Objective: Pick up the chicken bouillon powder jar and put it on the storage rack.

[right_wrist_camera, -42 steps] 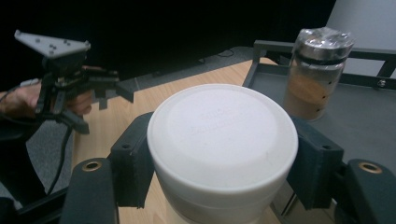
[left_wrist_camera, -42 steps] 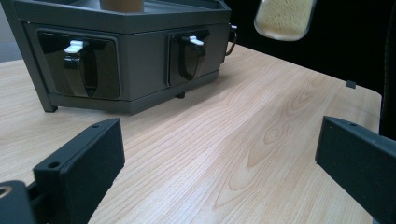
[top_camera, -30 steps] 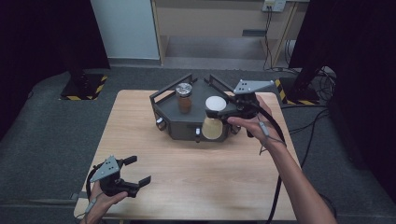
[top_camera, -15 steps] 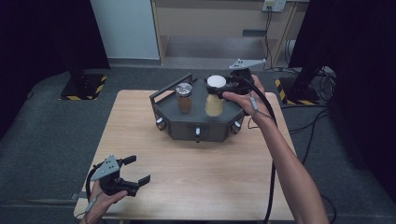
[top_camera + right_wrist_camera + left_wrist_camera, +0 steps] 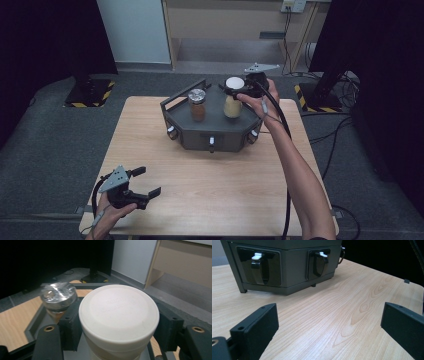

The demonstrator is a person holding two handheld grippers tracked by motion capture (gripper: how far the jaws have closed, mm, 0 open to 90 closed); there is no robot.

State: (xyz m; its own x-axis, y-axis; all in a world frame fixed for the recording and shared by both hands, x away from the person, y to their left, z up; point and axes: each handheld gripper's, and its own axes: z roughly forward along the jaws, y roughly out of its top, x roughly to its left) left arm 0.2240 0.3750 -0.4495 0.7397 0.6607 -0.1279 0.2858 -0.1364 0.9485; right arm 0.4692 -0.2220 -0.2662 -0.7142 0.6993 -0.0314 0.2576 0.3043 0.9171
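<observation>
two jars point(image 5: 233, 98) crowd the tray point(image 5: 175, 111); bare table point(image 5: 220, 185) lies around.

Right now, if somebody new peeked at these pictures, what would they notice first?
Probably the white-lidded jar pinched in the right hand-held gripper, upright at the right side of the dark tray at the far end of the table. Beside it on the tray, to its left, stands a brown jar with a shiny lid. At the near left corner, the left hand-held gripper rests with its jaws apart, holding nothing.
</observation>
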